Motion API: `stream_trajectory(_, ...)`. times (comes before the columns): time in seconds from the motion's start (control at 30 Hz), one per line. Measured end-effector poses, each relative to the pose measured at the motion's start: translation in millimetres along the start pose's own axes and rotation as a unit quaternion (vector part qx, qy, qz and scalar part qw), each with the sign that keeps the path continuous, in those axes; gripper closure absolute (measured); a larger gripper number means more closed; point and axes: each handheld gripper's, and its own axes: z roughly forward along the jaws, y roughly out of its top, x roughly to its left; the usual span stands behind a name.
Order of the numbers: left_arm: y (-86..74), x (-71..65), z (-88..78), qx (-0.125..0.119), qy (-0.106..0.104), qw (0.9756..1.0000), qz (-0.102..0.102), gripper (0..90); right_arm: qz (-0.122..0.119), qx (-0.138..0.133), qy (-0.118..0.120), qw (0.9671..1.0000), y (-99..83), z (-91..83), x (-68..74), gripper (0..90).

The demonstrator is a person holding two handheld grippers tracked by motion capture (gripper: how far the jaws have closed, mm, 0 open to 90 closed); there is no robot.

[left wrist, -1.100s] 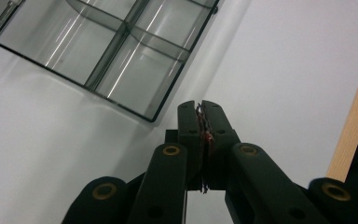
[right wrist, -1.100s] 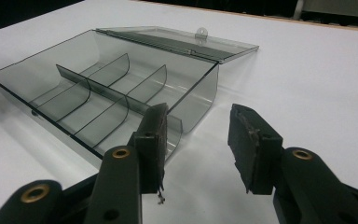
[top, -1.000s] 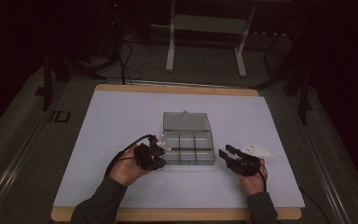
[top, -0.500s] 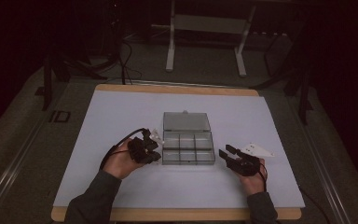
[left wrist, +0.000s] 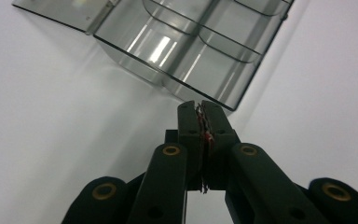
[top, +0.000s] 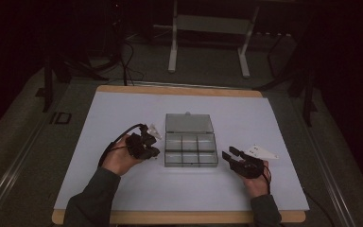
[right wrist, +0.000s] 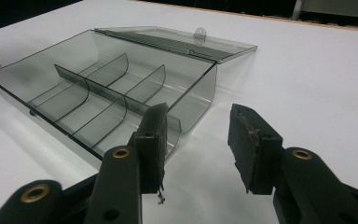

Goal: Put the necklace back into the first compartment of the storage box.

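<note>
The clear compartment box [top: 191, 150] sits near the middle of the white surface [top: 123, 113], its long axis running left to right in the high view. Its lid [top: 189, 123] is swung open and lies flat on the far side, the latch tab pointing away from the person. Dividers split the tray into small compartments; no writing can be read on it. The left gripper [top: 155, 146] is just beside the box's left end, its jaws pressed together with nothing between them. The right gripper [top: 229, 154] rests near the box's right front corner, jaws parted and holding nothing.
</note>
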Motion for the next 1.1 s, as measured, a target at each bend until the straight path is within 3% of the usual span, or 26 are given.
stream_trajectory(1.1,27.8,13.4,6.4,-0.011,0.011,0.9998,-0.013,88.1,-0.002,0.001,0.001,1.0000,-0.2,0.4,0.1,57.3)
